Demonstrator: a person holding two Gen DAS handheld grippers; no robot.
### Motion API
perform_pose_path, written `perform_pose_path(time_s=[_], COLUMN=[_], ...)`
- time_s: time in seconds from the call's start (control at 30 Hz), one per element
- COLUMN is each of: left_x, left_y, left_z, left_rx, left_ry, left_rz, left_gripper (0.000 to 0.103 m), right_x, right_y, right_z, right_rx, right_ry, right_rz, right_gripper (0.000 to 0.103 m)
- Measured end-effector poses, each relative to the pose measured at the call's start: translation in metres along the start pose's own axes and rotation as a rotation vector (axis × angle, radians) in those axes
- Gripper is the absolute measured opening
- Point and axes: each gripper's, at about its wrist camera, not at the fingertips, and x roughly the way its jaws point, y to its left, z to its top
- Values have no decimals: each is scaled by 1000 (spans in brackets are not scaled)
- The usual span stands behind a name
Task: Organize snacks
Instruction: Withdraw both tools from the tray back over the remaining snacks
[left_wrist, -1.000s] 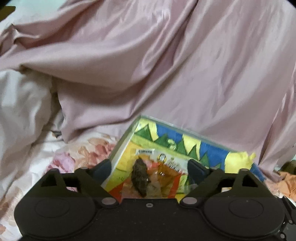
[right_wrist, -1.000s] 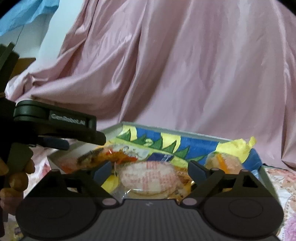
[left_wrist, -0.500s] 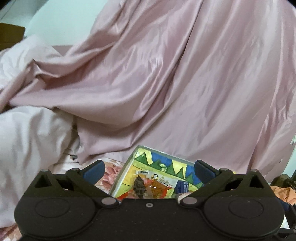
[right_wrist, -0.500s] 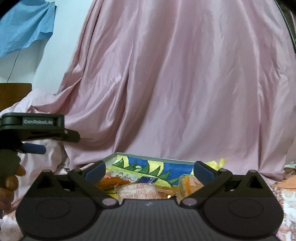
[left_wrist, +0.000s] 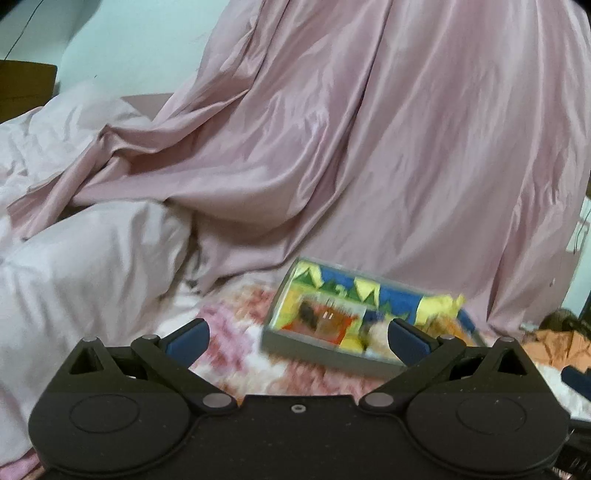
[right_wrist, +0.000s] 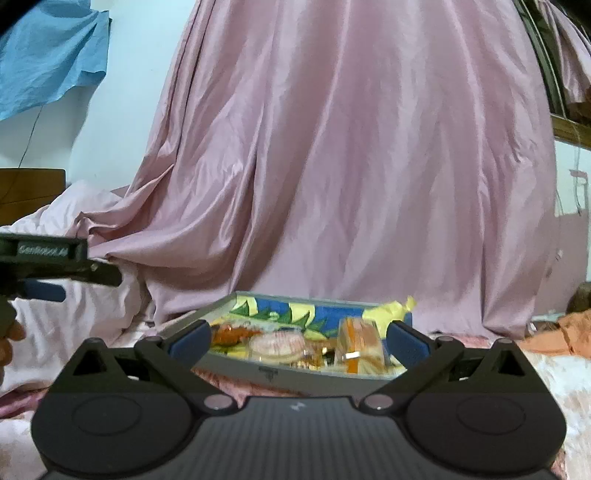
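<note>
The left gripper (left_wrist: 297, 338), black with blue pads, has its jaws spread wide with nothing between them; the right gripper (right_wrist: 297, 338) of the same build is likewise spread wide and empty. Just beyond both lies a shallow grey cardboard box with a blue, green and yellow patterned lining (right_wrist: 306, 374), and the wrapped snacks sit inside it: a round pale cake in clear wrap (right_wrist: 277, 345), an orange-striped packet (right_wrist: 360, 343) to its right, and an orange packet with a dark piece (left_wrist: 321, 319) toward the left end. The box rests on a floral pink-and-white bedsheet (left_wrist: 240, 328). Behind it a large pink satin cloth (right_wrist: 351, 166) hangs in folds, with a pale pink quilt (left_wrist: 85, 266) heaped at the left, a pale blue-green wall (left_wrist: 129, 44), a blue sheet (right_wrist: 48, 59) pinned at the far left and orange fabric (left_wrist: 557, 341) at the right. The left view is blurred, so packet lettering is unreadable; the near wall of the box hides the packets' lower parts
</note>
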Motion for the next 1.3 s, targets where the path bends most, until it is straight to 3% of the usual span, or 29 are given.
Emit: perform_pose_path(time_s=[0.27,0.7,0.9,1.3], left_x=[-31,-51,-40,-12], left_y=[22,35,39,54], left_z=[-39,-97,-109,-115], left_rx=[29,97,159,188], left_ry=[74,187,238,284], left_rz=[21,-13,15,76], left_gripper=[102,102,102,102], right_x=[-33,-66,-60,-20], right_y=[12,53,62,68], right_z=[-28,-65,-74,-91], right_rx=[33,-57,-63,-57], right_ry=[87,239,307,408], right_rz=[0,58,52,72], right_gripper=[103,103,103,103])
